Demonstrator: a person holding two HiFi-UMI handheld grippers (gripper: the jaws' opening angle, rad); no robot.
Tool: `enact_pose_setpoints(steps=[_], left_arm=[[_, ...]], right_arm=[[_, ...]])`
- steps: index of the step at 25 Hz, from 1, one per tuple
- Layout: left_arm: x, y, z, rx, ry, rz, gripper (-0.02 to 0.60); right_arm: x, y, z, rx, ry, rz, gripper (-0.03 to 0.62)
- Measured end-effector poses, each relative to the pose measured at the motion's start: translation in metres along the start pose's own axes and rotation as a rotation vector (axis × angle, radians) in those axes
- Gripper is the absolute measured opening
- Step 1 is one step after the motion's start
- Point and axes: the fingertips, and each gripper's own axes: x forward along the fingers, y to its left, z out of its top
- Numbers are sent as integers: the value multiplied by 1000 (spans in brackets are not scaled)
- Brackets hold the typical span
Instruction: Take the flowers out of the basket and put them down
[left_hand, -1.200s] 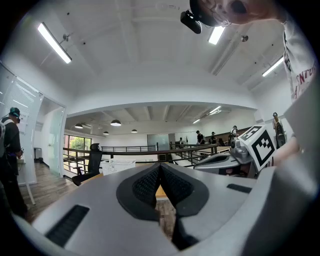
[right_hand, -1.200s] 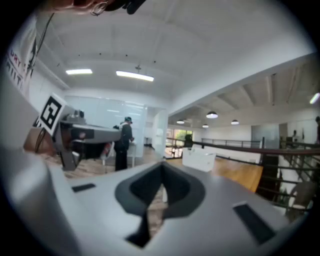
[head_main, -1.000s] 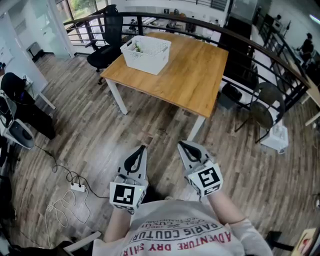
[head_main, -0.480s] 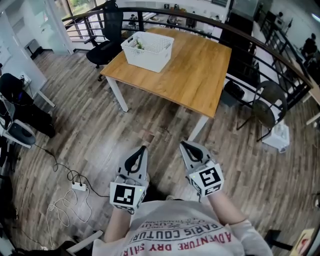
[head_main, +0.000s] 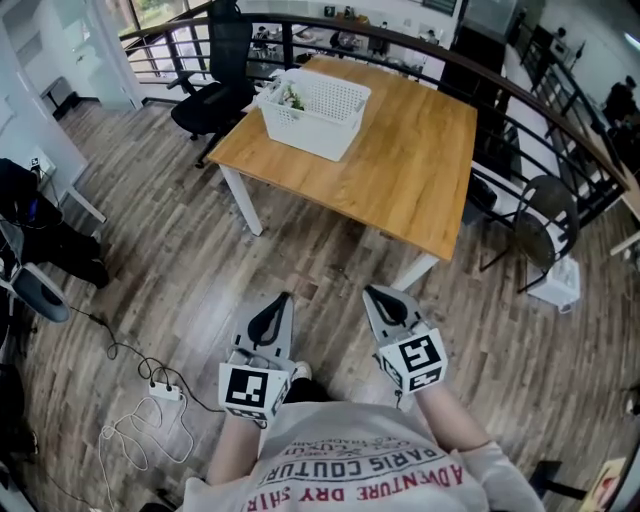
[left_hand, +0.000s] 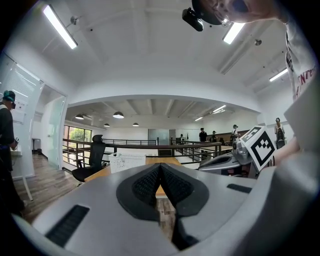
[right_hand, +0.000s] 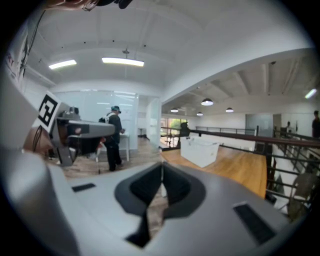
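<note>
Little shows of the flowers (head_main: 292, 97), tucked at the left end of the white basket (head_main: 312, 136), well ahead of your jaws. Basket and table (head_main: 400, 175) stand nearer than a second ago. You hold two grippers, left gripper (head_main: 283, 298) and right gripper (head_main: 371, 292), both clenched on nothing; one basket, one table.

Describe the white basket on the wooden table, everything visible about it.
The basket is white, rectangular and open-topped. It looks like plastic, with walls pierced by a fine grid of holes below a plain rim. It stands upright on the wooden table, near its far left corner. Some greenery with pale flowers shows inside at its left end. Nothing but the table and its contents touches it.
</note>
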Motion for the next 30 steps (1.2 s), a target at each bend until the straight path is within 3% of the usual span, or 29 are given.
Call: enact_pose_setpoints(steps=[9,16,23,30], left_arm=[[26,120,10,5,-12,-18,26],[48,177,3,-24,-3,6,26],[106,231,-9,-39,1,50,26],[212,297,3,-43,3,102,26]], right_arm=[[108,20,39,13,-14,-45,29],[169,19,57,9,-17,-34,29],[251,-12,68,-4,-23,8,29],[352,-89,95,18,-22,36,29]])
